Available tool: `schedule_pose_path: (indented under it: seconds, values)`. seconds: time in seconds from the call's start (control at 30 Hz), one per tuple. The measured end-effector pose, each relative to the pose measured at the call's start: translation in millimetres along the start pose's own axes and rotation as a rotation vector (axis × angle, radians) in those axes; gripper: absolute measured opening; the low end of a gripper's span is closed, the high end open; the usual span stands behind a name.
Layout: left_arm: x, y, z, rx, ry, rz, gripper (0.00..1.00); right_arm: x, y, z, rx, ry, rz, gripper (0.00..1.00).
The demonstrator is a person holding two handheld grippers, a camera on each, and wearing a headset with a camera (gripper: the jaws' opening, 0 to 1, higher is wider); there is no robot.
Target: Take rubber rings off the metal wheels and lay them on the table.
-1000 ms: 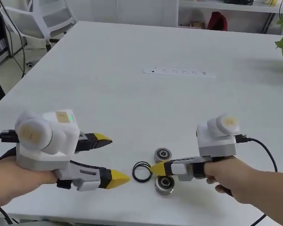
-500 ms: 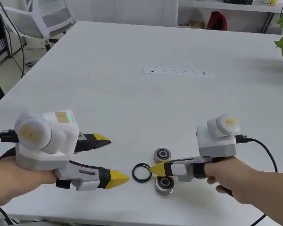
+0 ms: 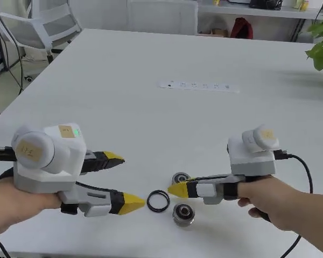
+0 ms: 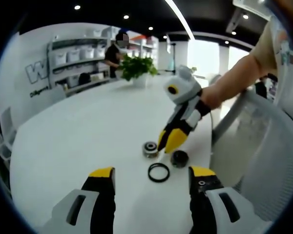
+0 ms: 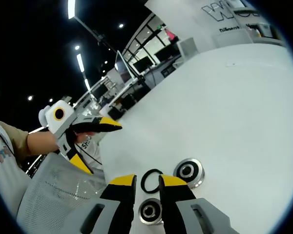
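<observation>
One rubber ring [image 3: 149, 202] lies flat on the worktop [image 3: 151, 107], free of both metal wheels. The near wheel [image 3: 183, 213] sits just beside it; the far wheel [image 3: 180, 178] is partly behind the right gripper [image 3: 177, 190]. That gripper's jaws stand a narrow gap apart, holding nothing, tips low by the wheels. The left gripper [image 3: 123, 180] is spread wide, empty, short of the ring. Whether either wheel carries a ring cannot be told. Judgement: one gripper should pin the wheel by its rim while the other catches the ring's edge and peels sideways, lest the wheel roll.
</observation>
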State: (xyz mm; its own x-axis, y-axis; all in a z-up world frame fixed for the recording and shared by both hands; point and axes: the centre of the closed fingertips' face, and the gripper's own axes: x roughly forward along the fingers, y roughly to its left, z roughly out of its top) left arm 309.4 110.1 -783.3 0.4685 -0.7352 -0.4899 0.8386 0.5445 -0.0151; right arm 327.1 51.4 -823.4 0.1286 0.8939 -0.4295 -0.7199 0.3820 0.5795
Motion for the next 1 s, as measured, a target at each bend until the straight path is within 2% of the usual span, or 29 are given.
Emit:
schedule_pose_path:
  seconds: [0.4, 0.5, 0.73, 1.0]
  values:
    - [-8.0, -0.8, 8.2, -0.009, -0.016, -0.001, 0.63, -21.8, 13.8, 15.3, -0.117, -0.049, -0.008, 0.29]
    - [-9.7, -2.4, 10.5, -0.01, -0.019, -0.004, 0.63, -29.0, 15.3, 17.5, -0.174, -0.059, -0.024, 0.35]
    - [-13.0, -4.7, 16.9, -0.01, -0.036, 0.0, 0.64, -45.7, 15.1, 23.2, -0.242, -0.097, -0.06, 0.46]
    - [-15.1, -5.5, 17.8, 0.0, -0.037, 0.009, 0.65, -64.6, 14.9, 18.2, -0.338, -0.095, -0.097, 0.56]
